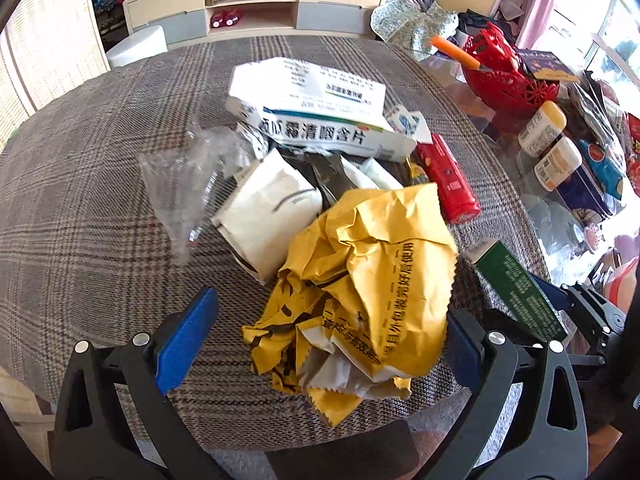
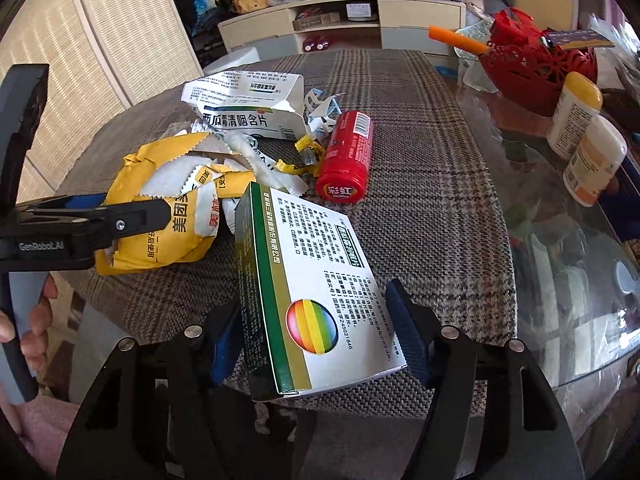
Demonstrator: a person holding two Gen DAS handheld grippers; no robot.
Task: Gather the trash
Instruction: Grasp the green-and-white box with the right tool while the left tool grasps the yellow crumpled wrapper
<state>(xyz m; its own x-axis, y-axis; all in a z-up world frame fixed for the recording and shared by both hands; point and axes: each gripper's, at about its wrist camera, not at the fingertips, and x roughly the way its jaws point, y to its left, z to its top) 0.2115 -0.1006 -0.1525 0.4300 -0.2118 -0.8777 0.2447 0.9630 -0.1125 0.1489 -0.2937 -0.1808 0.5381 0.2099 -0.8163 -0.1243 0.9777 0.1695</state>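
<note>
A crumpled yellow paper bag lies on the plaid tablecloth. My left gripper stands open around it, its blue pads wide on either side; one of its fingers shows beside the bag in the right wrist view. My right gripper is shut on a green and white box, pads on its long sides. Behind the bag lie a torn white medicine box, a white pouch, a clear plastic wrapper and a red tube.
A red basket with an orange-handled tool and two white bottles stand on the glass tabletop to the right. A cabinet lines the far wall. A person's hand holds the left gripper. The table's near edge runs just below both grippers.
</note>
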